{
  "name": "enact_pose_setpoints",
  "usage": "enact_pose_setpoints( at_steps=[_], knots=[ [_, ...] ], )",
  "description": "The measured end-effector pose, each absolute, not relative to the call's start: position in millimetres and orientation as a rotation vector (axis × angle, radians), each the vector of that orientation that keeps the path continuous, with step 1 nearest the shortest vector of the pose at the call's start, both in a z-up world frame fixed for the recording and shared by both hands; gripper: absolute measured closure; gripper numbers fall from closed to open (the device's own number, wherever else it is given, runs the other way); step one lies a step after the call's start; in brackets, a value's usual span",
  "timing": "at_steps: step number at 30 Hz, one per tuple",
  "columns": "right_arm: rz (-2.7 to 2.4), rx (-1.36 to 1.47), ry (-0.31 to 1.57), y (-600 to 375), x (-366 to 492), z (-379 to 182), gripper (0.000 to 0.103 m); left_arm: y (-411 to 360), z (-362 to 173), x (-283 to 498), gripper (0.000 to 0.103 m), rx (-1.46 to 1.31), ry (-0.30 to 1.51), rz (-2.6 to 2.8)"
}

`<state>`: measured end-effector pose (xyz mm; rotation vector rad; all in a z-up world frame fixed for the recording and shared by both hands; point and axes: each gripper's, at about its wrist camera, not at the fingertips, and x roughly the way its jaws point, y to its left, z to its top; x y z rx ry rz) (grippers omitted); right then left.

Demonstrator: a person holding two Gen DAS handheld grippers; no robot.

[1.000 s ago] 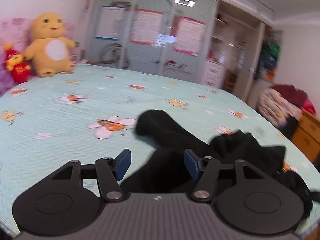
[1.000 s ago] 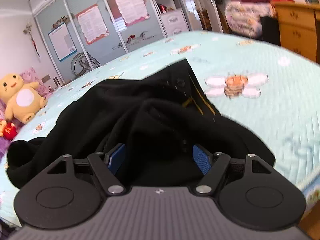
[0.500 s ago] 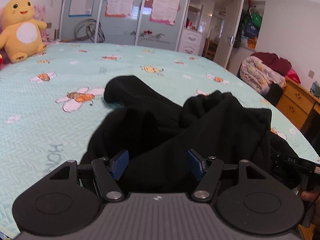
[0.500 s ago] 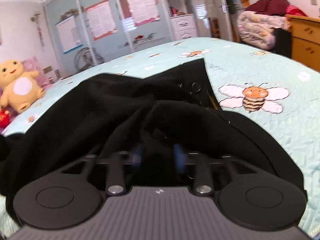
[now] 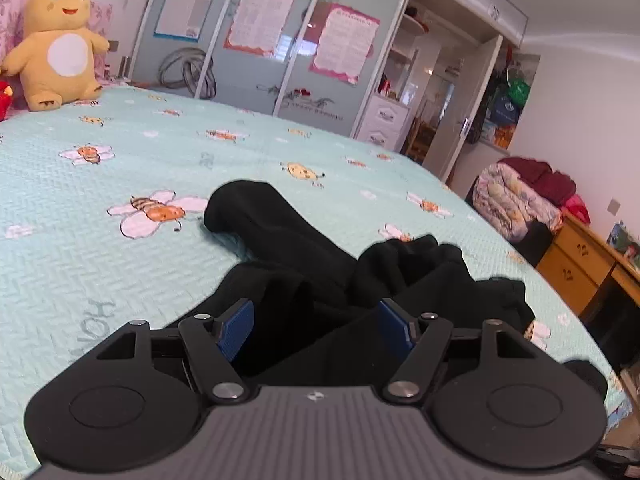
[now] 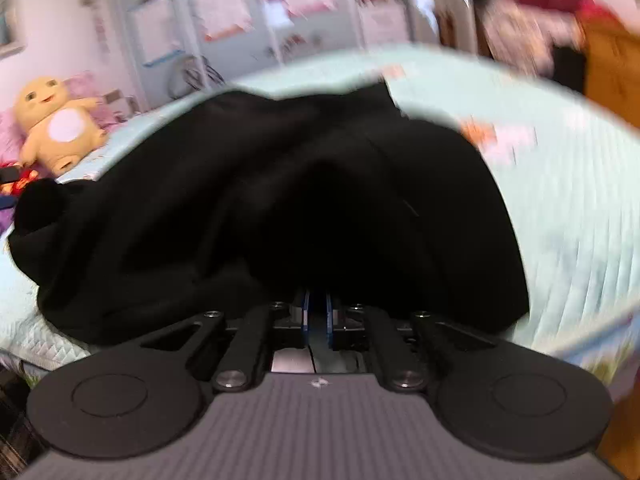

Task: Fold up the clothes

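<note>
A crumpled black garment [image 5: 320, 280] lies on the light green bedspread [image 5: 100, 248], with one sleeve or leg end [image 5: 240, 208] stretched toward the far left. My left gripper [image 5: 316, 328] is open just above its near edge, blue pads [image 5: 236, 328] apart with cloth between them. In the right wrist view the same black garment [image 6: 280, 200] fills the middle. My right gripper [image 6: 316, 316] is shut on a fold of it, and the cloth drapes over the fingertips. That view is motion-blurred.
A yellow plush toy [image 5: 56, 64] sits at the head of the bed, also in the right wrist view [image 6: 56, 132]. A wardrobe with posters [image 5: 260, 52] stands behind the bed. A wooden dresser [image 5: 588, 272] and a pile of bedding [image 5: 520, 200] stand on the right.
My right gripper closed on the black garment and is moving with it, blurring its view. My left gripper stayed open over the garment and shifted its aim slightly.
</note>
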<state>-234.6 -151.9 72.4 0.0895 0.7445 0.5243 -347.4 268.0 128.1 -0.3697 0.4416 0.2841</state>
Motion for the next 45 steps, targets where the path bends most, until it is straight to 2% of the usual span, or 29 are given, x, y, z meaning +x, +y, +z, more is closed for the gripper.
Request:
enact_pose_setpoints(
  at_steps=[5, 8, 10, 16, 19, 21, 23, 29, 33, 35, 39, 45],
  knots=[
    [0.509, 0.204, 0.819, -163, -221, 72, 0.093, 269, 126, -343, 0.031, -0.354, 0.449, 0.273],
    [0.502, 0.248, 0.768, -176, -221, 91, 0.09, 271, 126, -343, 0.031, -0.352, 0.443, 0.27],
    [0.49, 0.277, 0.724, -185, -223, 106, 0.084, 274, 126, -341, 0.031, -0.376, 0.44, 0.266],
    [0.465, 0.407, 0.622, -203, -218, 141, 0.082, 286, 141, -336, 0.031, -0.426, 0.392, 0.262],
    [0.477, 0.408, 0.528, -199, -220, 162, 0.072, 294, 151, -333, 0.023, -0.455, 0.36, 0.262],
    [0.492, 0.406, 0.475, -194, -215, 175, 0.053, 302, 159, -323, 0.02, -0.459, 0.347, 0.263],
    [0.499, 0.398, 0.436, -189, -202, 184, 0.044, 316, 166, -306, 0.019, -0.474, 0.347, 0.284],
    [0.479, 0.429, 0.434, -163, -137, 207, 0.043, 376, 162, -234, 0.016, -0.591, 0.426, 0.416],
    [0.46, 0.461, 0.454, -142, -88, 221, 0.034, 427, 129, -181, 0.016, -0.773, 0.555, 0.471],
    [0.451, 0.493, 0.487, -136, -64, 220, 0.034, 450, 106, -160, 0.017, -0.881, 0.617, 0.493],
    [0.389, 0.578, 0.588, -134, -15, 197, 0.034, 481, 66, -133, 0.017, -1.031, 0.63, 0.53],
    [0.373, 0.63, 0.785, -117, 30, 139, 0.034, 492, 39, -89, 0.017, -1.06, 0.657, 0.53]
  ],
)
